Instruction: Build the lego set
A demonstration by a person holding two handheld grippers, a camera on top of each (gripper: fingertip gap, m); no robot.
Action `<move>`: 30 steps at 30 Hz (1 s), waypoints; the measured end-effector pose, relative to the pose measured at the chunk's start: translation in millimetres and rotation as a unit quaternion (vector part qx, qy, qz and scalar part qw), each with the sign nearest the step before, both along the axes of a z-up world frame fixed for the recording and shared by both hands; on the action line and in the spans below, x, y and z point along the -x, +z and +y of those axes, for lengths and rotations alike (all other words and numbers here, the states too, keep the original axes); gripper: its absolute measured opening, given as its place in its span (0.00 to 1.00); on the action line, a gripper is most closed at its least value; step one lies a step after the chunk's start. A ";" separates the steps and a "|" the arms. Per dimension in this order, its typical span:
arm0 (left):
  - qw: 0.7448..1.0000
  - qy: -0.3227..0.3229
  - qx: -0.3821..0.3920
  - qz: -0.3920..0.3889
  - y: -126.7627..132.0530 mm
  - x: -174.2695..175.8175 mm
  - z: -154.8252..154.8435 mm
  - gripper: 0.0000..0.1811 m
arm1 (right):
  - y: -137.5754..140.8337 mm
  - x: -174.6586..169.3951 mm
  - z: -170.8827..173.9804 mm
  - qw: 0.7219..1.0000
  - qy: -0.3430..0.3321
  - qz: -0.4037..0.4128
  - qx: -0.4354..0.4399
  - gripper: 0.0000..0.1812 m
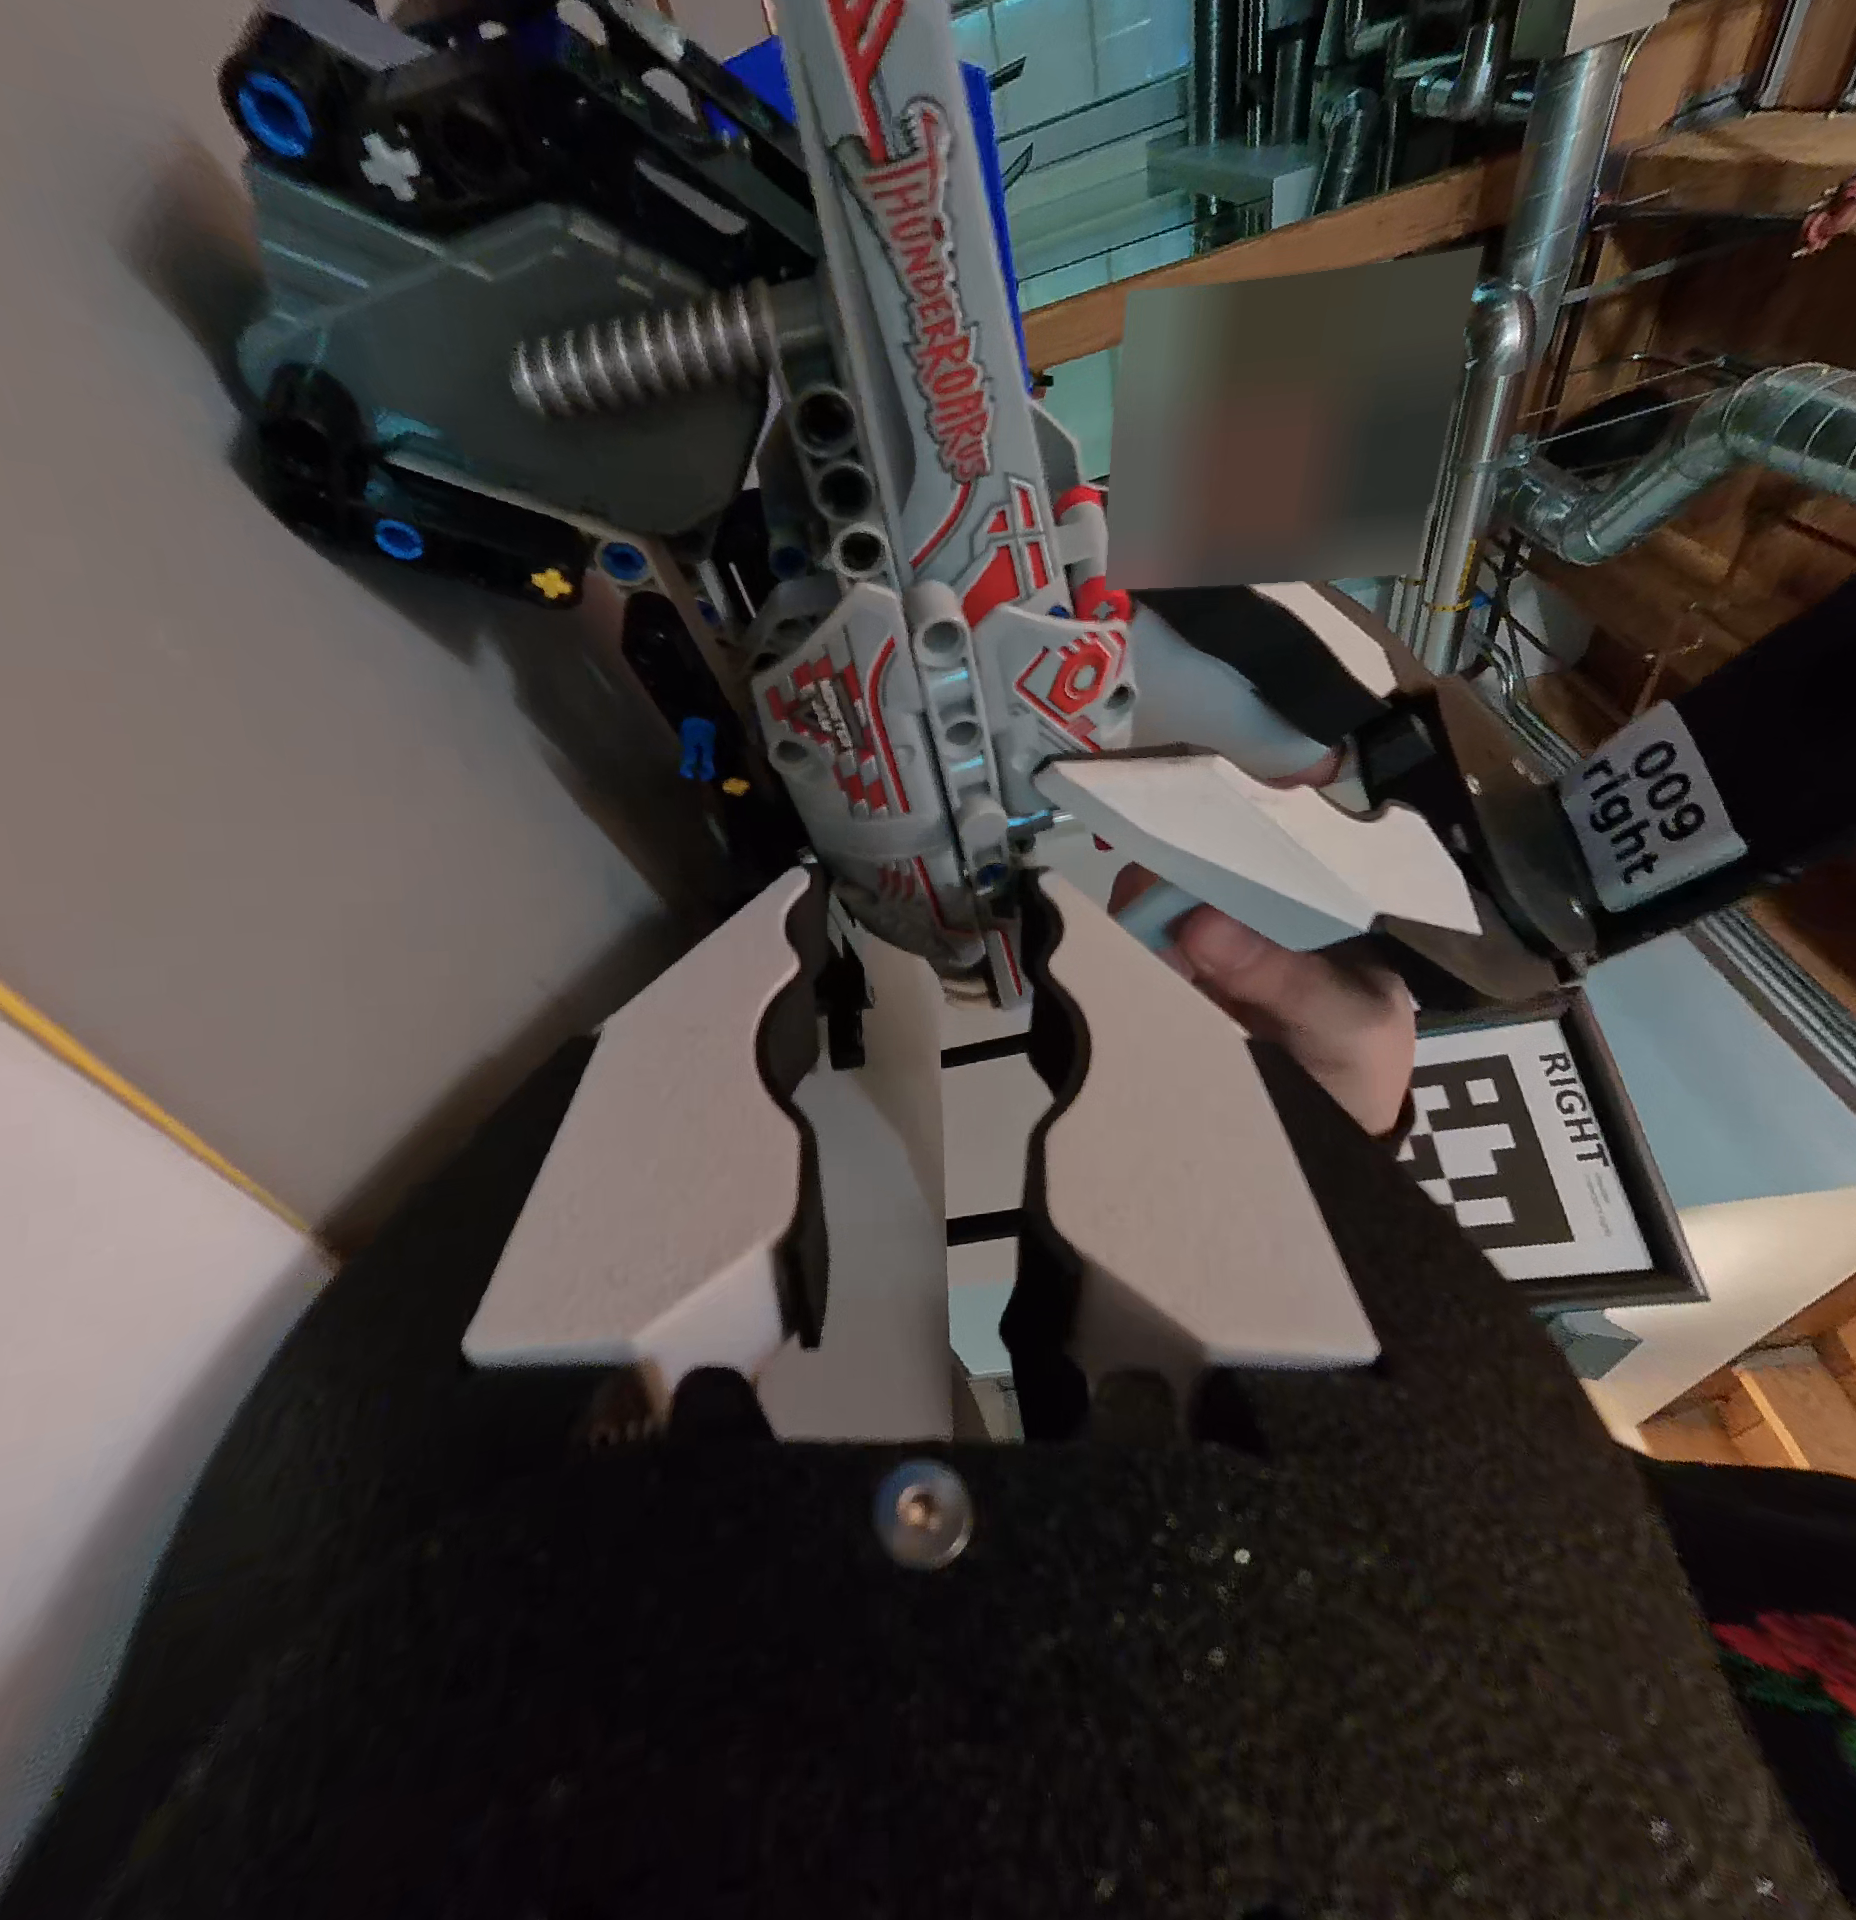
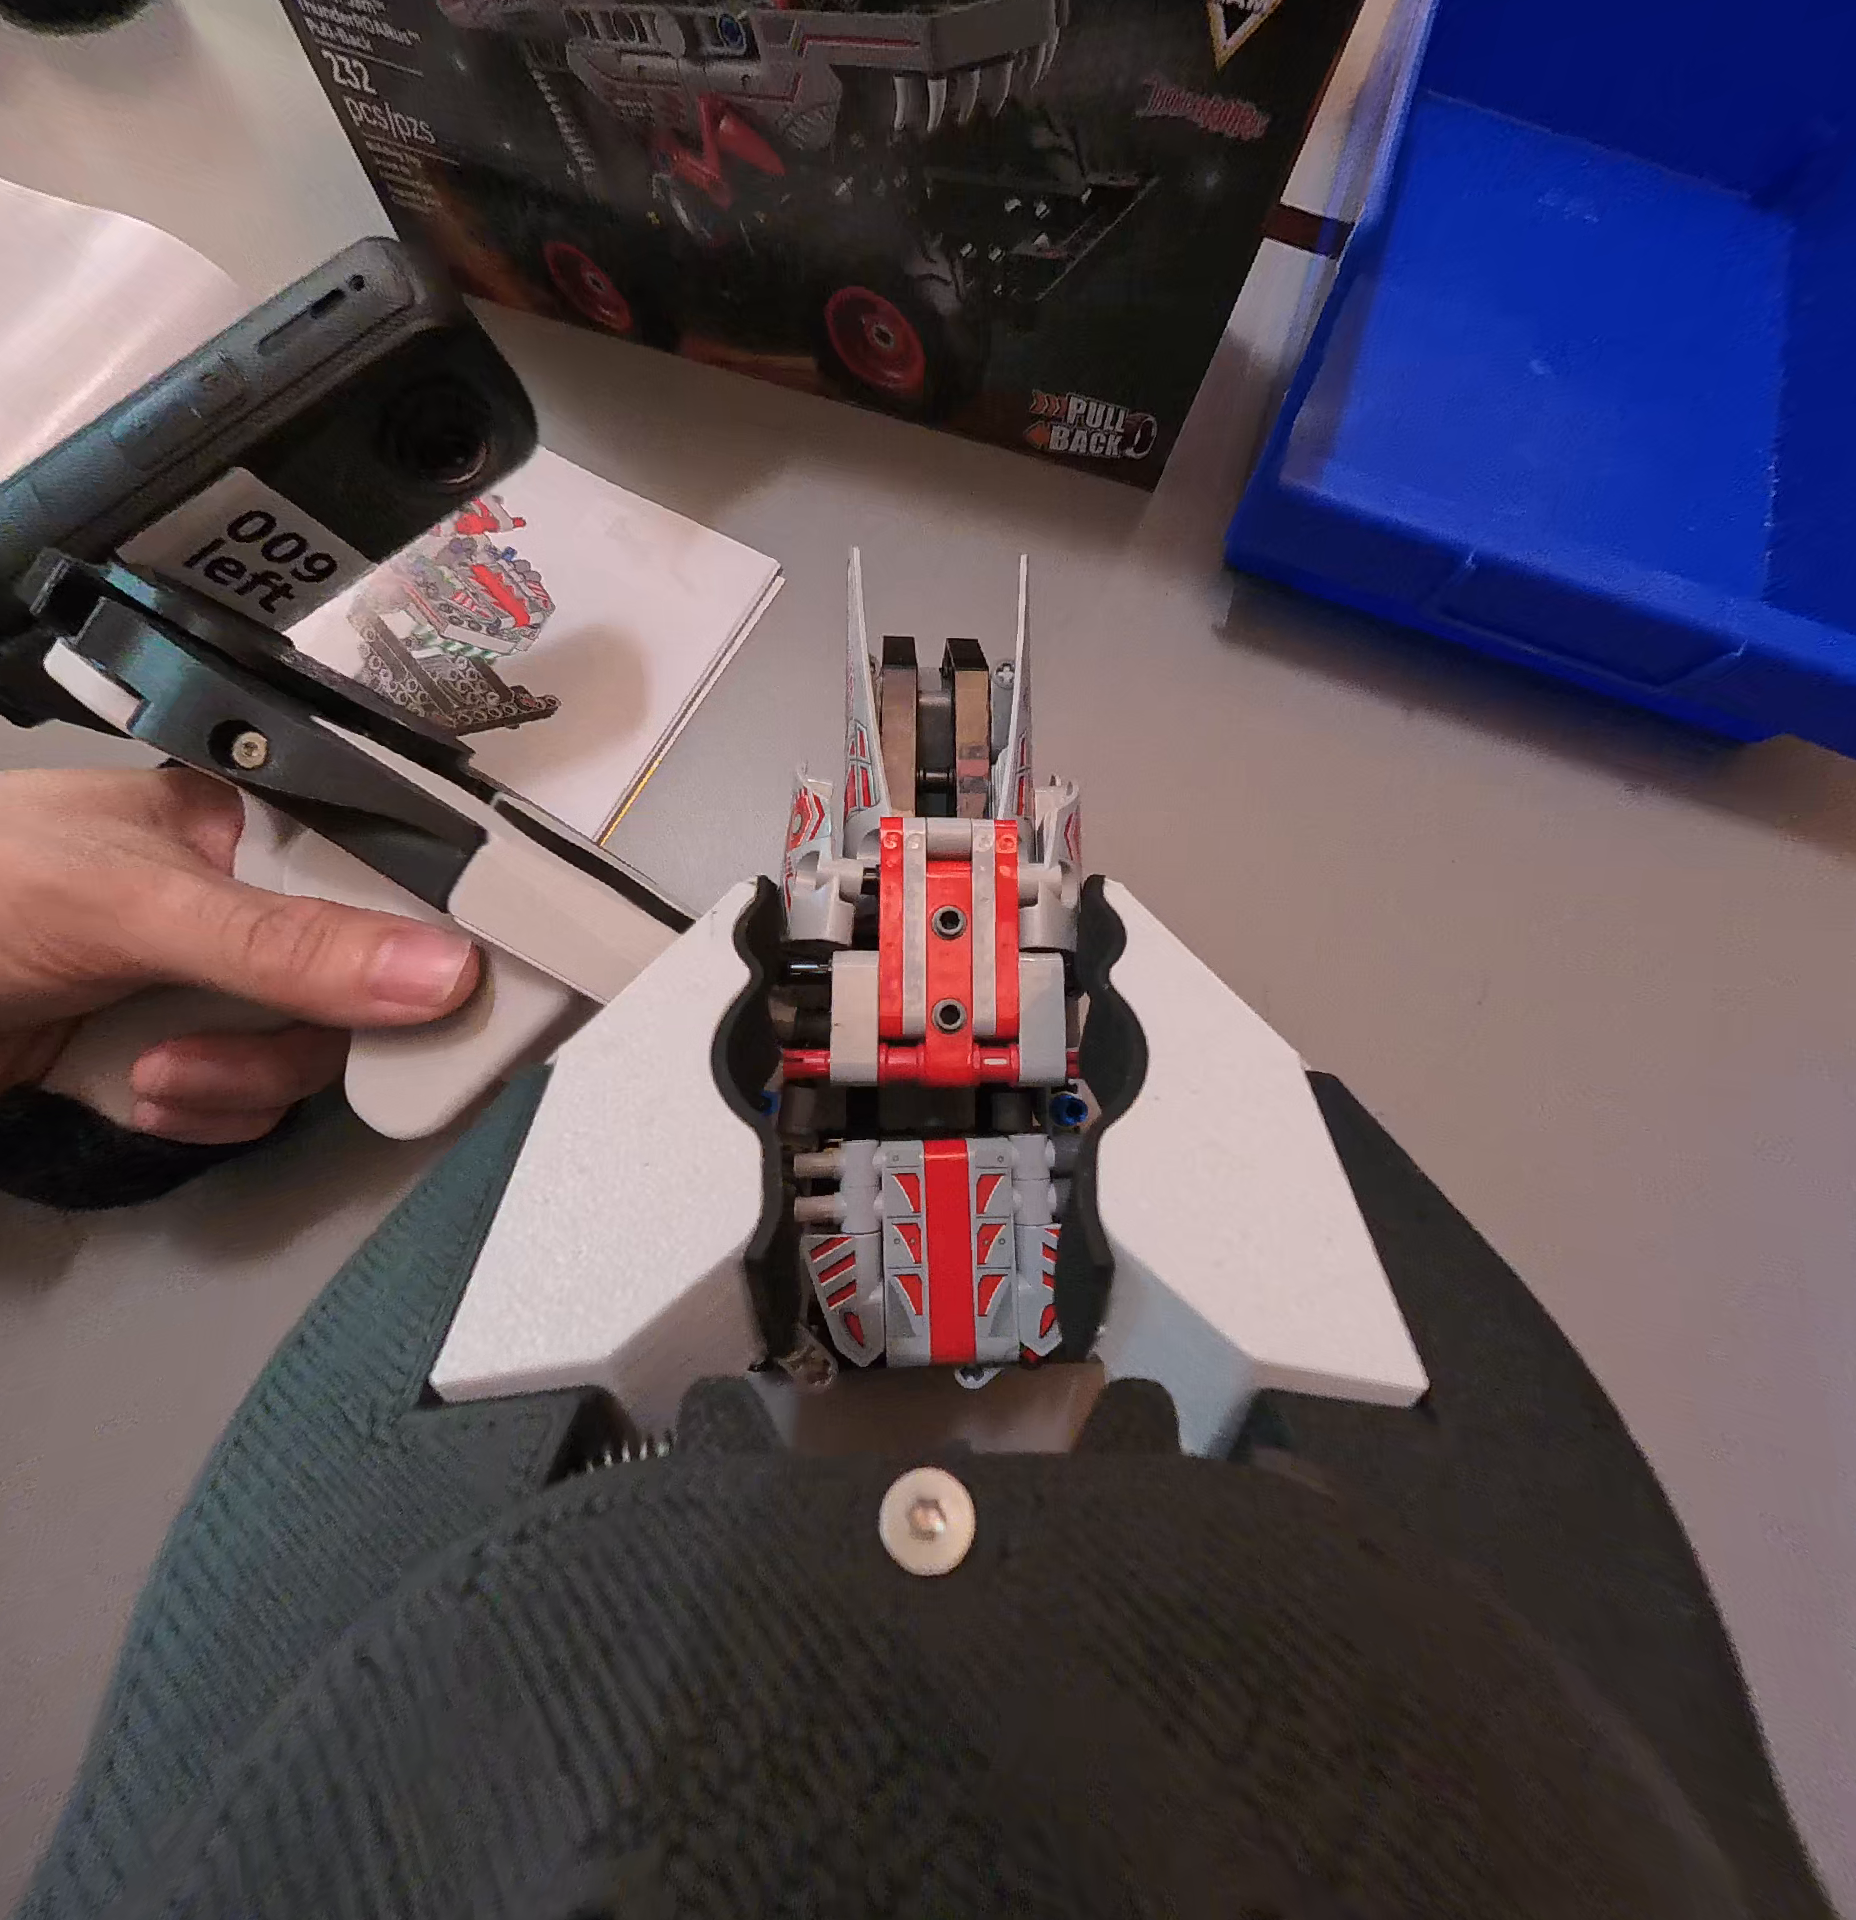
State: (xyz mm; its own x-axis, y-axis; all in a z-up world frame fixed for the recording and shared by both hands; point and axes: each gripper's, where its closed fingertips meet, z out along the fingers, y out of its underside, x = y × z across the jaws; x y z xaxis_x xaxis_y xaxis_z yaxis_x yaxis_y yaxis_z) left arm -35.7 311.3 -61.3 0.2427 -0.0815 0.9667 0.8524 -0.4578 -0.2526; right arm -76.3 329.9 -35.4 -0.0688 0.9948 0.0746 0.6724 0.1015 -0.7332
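Note:
The lego model (image 2: 945, 935) is a grey and red truck body with stickers, held in the air between both grippers. My right gripper (image 2: 926, 896) is shut on its sides, with the red roof strip facing the camera. In the left wrist view the model (image 1: 903, 468) points up, its grey motor block and spring (image 1: 633, 364) at the upper left. My left gripper (image 1: 924, 894) is shut on the model's lower end. The right gripper's white finger (image 1: 1194, 821) presses the model from the right. The left gripper's finger (image 2: 550, 894) comes in from the left, its tip hidden.
On the grey table (image 2: 1423, 987) stand the set's box (image 2: 799, 208) at the back, a blue bin (image 2: 1578, 364) at the right and an open instruction booklet (image 2: 633, 623) at the left. A hand (image 2: 176, 935) holds the left gripper. Pipes (image 1: 1682, 447) run behind. My right fingertips sit around 5 centimeters from my left ones.

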 end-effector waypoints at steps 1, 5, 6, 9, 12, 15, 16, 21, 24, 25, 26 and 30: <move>1.000 -0.002 -0.003 0.009 0.6 0.7 -3.0 0.19 | 0.0 0.0 0.2 1.000 0.002 0.000 0.000 0.31; 0.994 -0.009 -0.006 0.104 5.8 9.5 -19.7 0.19 | 0.1 0.0 0.8 1.000 0.004 -0.001 0.002 0.31; 0.988 -0.008 -0.012 0.153 11.4 15.0 -23.8 0.19 | 0.1 0.0 0.7 1.000 0.006 -0.001 0.001 0.31; 0.934 -0.018 -0.066 0.352 41.2 34.1 -31.5 0.19 | 0.0 0.0 1.1 1.000 0.013 -0.001 0.000 0.31; 0.853 -0.052 -0.145 0.499 71.9 44.1 -25.7 0.26 | 0.2 0.0 0.8 1.000 0.028 0.000 0.001 0.31; 0.782 -0.115 -0.188 0.583 77.4 45.3 -8.7 0.32 | 0.5 -0.3 -2.3 0.998 0.060 0.003 0.004 0.32; 0.757 -0.143 -0.201 0.605 74.8 43.0 -2.2 0.34 | 0.8 -1.0 -4.7 0.997 0.075 0.004 0.009 0.32; 0.674 -0.265 -0.230 0.650 56.2 27.4 16.2 0.41 | 8.8 -22.4 -15.4 0.992 0.120 0.002 0.028 0.52; 0.644 -0.306 -0.243 0.658 51.7 21.7 18.6 0.42 | 24.5 -46.2 -7.2 0.995 0.085 0.057 0.015 0.54; 0.636 -0.317 -0.246 0.659 50.0 20.4 19.8 0.42 | 24.5 -51.7 0.5 0.996 0.055 0.075 0.010 0.54; 0.631 -0.328 -0.249 0.657 48.8 18.3 21.1 0.42 | 20.4 -56.3 4.3 0.996 0.036 0.084 0.015 0.56; 0.616 -0.372 -0.251 0.648 42.6 7.6 22.5 0.44 | -6.5 -61.8 0.0 0.994 0.023 0.095 0.057 0.57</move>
